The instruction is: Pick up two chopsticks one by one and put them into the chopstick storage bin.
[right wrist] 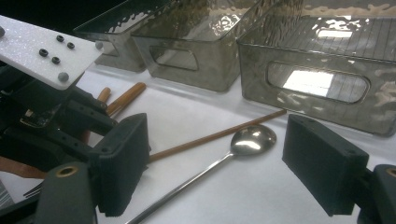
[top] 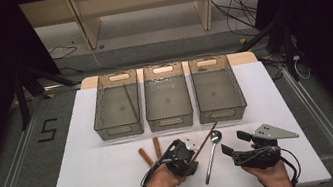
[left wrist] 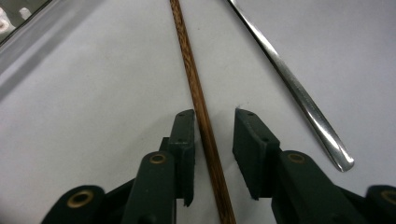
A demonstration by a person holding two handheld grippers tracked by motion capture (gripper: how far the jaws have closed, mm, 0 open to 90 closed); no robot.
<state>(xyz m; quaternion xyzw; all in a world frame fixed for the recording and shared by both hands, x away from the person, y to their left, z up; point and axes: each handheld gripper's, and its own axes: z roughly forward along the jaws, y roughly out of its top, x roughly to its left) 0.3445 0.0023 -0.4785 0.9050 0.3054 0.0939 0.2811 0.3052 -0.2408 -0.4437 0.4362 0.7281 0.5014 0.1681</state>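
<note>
left gripper (left wrist: 213, 135) straddled chopstick (left wrist: 198, 100), jaws not yet pinching | chopstick lay flat on table (top: 97, 180), just beside spoon (top: 212, 152) | thin, stiff, light, likely rolls; pinch mid-shaft | right gripper (right wrist: 236, 163) gaped wide, holding nothing

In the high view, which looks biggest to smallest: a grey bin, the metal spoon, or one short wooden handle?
1. Middle grey bin, clearly the largest.
2. Metal spoon, long and thin.
3. Short wooden handle, smallest; part may be hidden by the left tongs.
</note>
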